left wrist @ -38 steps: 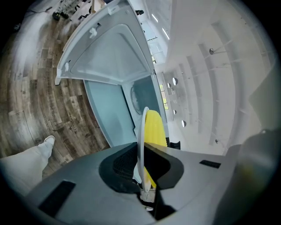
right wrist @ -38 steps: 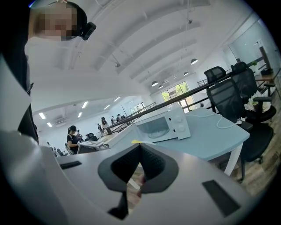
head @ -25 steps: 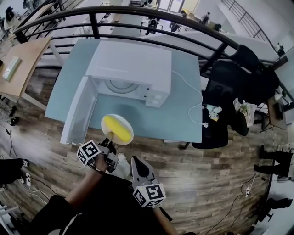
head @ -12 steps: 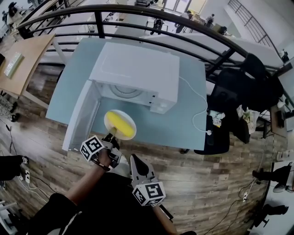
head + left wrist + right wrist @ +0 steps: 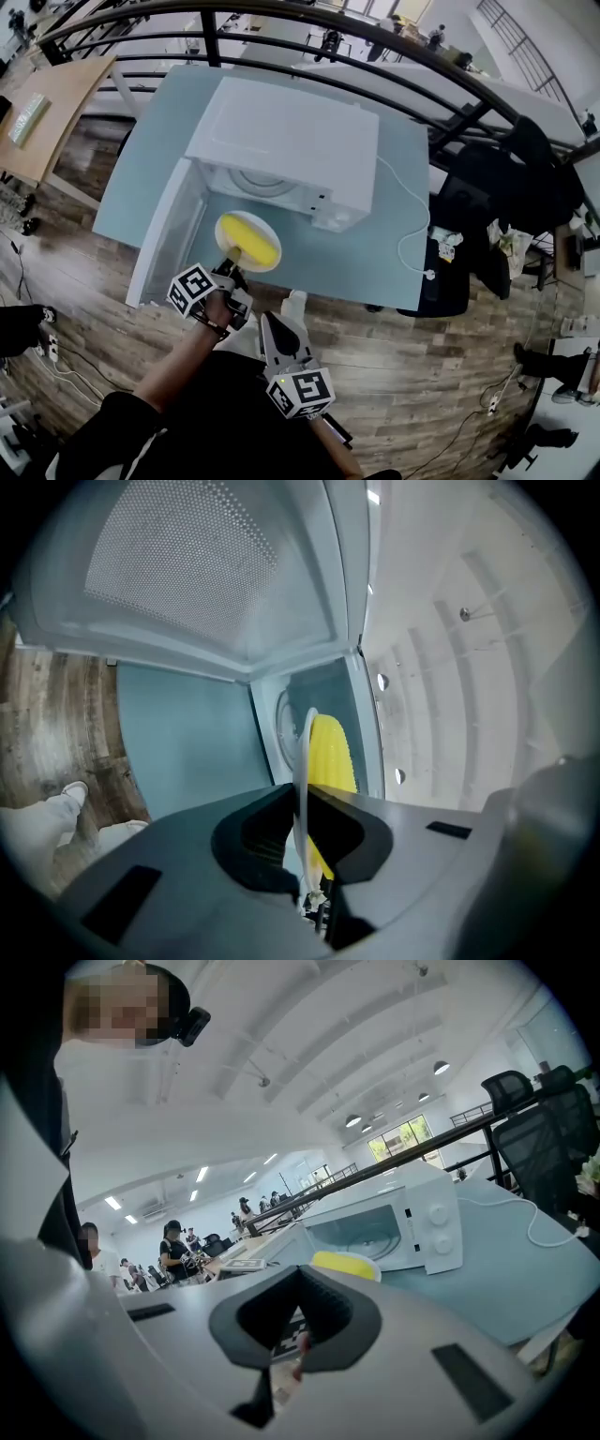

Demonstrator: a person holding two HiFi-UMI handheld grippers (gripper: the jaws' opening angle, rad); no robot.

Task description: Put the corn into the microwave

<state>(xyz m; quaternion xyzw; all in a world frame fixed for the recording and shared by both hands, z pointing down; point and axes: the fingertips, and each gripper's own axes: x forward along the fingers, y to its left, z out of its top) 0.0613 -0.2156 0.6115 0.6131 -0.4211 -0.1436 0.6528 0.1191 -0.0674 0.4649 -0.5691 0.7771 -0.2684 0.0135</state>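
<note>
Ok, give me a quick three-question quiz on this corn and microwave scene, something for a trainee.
1. True or false: the corn lies inside the microwave.
2. The left gripper has its fingers clamped on: A the corn itself; B the rim of the plate; C the microwave door.
3. Short answer: which gripper holds nothing?

Key:
1. False. The corn is on the plate, held in front of the open door.
2. B.
3. The right gripper. Its fingers are shut with nothing between them.
</note>
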